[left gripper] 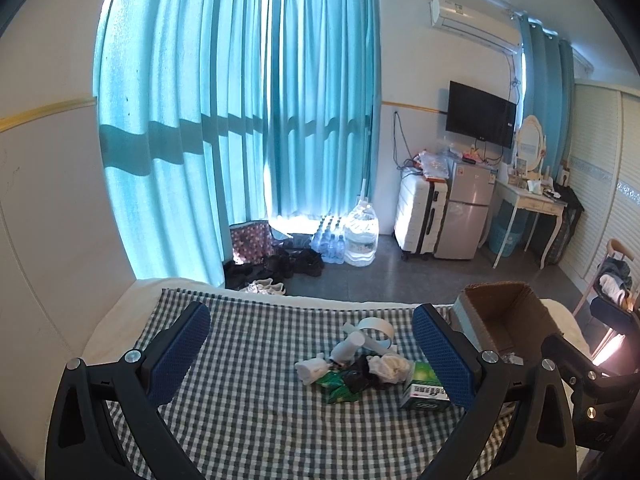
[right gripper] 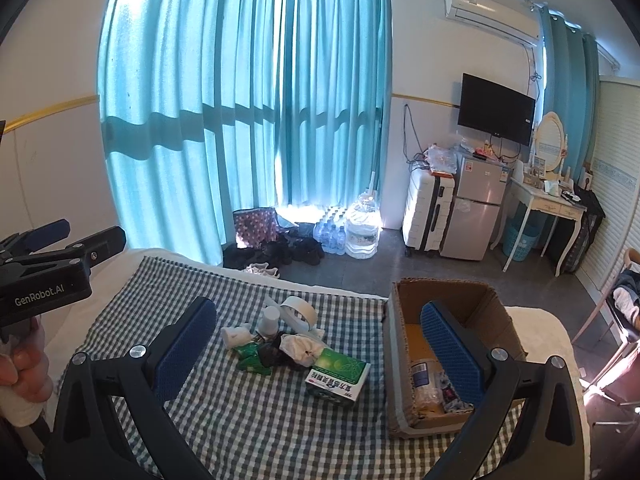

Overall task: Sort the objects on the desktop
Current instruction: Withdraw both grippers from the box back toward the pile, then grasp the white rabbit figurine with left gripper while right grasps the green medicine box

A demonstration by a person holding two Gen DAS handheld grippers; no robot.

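Note:
A small pile lies mid-cloth on the green checked cloth (left gripper: 248,408): a white bottle (left gripper: 347,347), a white band loop (left gripper: 376,326), a white roll (left gripper: 310,370), green packets (left gripper: 338,390), crumpled white tissue (left gripper: 391,366) and a green-and-white medicine box (right gripper: 338,378). My left gripper (left gripper: 312,354) hangs open, short of the pile, nothing between its blue pads. My right gripper (right gripper: 320,350) is open too, its right finger over the cardboard box (right gripper: 394,360). A clear plastic bottle (right gripper: 423,378) lies inside that box.
The cloth covers a white bed whose far edge drops to a grey floor with shoes (left gripper: 266,286) and water bottles (left gripper: 360,236). A suitcase (right gripper: 426,216) and a fridge (right gripper: 478,216) stand by the far wall. A chair (right gripper: 624,300) is on the right.

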